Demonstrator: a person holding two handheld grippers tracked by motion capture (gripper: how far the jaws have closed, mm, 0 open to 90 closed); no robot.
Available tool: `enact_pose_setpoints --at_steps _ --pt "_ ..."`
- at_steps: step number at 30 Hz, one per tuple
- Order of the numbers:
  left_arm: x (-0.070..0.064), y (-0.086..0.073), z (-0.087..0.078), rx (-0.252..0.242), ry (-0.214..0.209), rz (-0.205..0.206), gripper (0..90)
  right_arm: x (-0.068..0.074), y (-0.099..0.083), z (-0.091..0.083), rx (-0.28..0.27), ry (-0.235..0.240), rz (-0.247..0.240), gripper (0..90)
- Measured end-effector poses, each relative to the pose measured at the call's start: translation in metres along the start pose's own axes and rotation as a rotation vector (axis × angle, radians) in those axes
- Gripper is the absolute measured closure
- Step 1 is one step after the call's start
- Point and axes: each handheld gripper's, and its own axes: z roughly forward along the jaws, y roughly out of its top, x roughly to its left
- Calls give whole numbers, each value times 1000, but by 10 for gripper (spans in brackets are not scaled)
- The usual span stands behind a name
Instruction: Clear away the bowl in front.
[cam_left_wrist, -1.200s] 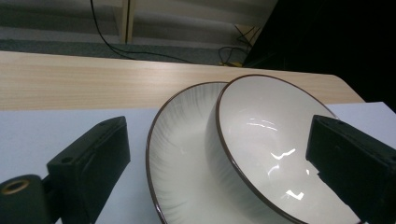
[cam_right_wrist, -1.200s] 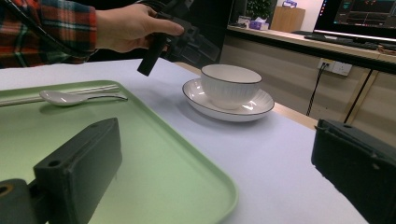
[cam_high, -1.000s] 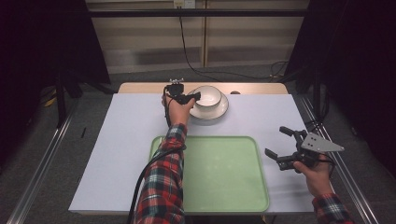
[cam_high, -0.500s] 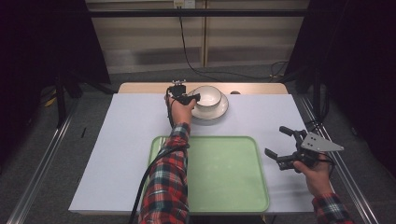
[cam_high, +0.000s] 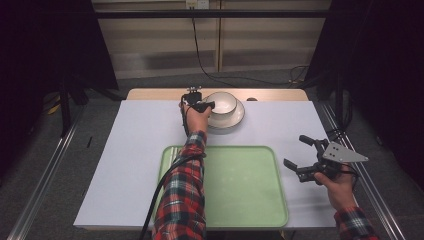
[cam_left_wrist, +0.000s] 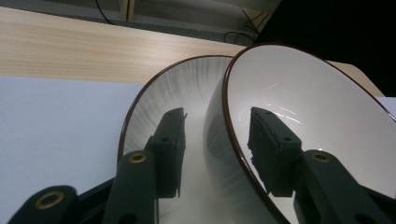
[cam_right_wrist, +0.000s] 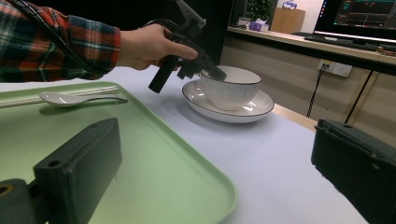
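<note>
A white bowl (cam_high: 222, 102) with a dark rim stands on a white plate (cam_high: 233, 120) at the far middle of the table. My left gripper (cam_high: 209, 105) is at the bowl's left side and stands open. Its jaws straddle the bowl (cam_left_wrist: 303, 107) rim, one outside the ribbed wall and one inside, with a gap to the wall. The plate (cam_left_wrist: 159, 102) shows behind the outer jaw. My right gripper (cam_high: 304, 154) hangs open over the table to the right of the green tray (cam_high: 235, 190), holding nothing. From the right gripper view, the left gripper (cam_right_wrist: 208, 71) reaches onto the bowl (cam_right_wrist: 231, 87).
A white spoon (cam_right_wrist: 77, 98) and pale chopsticks (cam_right_wrist: 28, 102) lie on the green tray (cam_right_wrist: 154, 158) near its far edge. A white sheet (cam_high: 135, 150) covers the table; bare wood (cam_high: 160, 94) shows along the far edge. Metal rails run along both sides.
My left gripper has shifted slightly right, closer onto the bowl's rim. The right gripper has stayed where it was.
</note>
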Motion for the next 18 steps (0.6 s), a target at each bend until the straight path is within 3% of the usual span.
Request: enact_pose_setpoints --at_steps 4,8,18 --pt "-4 1 3 8 7 8 666 -1 0 -1 3 9 -8 11" --pt "-5 4 4 16 26 -19 734 0 0 0 -2 2 2 11" --pt "-6 10 7 45 39 19 791 -1 0 -1 -2 4 -3 11"
